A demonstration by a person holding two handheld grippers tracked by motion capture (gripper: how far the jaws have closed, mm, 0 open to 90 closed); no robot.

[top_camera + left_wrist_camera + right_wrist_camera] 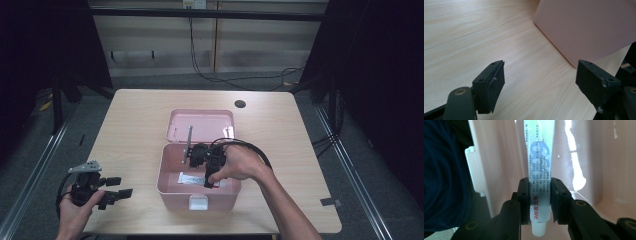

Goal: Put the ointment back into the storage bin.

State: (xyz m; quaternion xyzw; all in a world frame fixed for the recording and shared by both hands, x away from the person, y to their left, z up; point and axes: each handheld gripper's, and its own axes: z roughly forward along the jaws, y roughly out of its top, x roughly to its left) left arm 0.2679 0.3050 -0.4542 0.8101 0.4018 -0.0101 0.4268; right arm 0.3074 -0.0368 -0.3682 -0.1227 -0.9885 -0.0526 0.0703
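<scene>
The white tube (539, 170) carries red print reading "999" followed by Chinese characters near its cap end, a blue "99" logo higher up, and fine text too small to read. The right gripper (540, 200) has its jaws clenched on this tube just above the white cap, inside the pink box (170, 187), whose lid lies open. The left gripper (540, 82) rests over the worktop (474, 37), jaws spread wide, the pink box just beyond its right jaw.
</scene>
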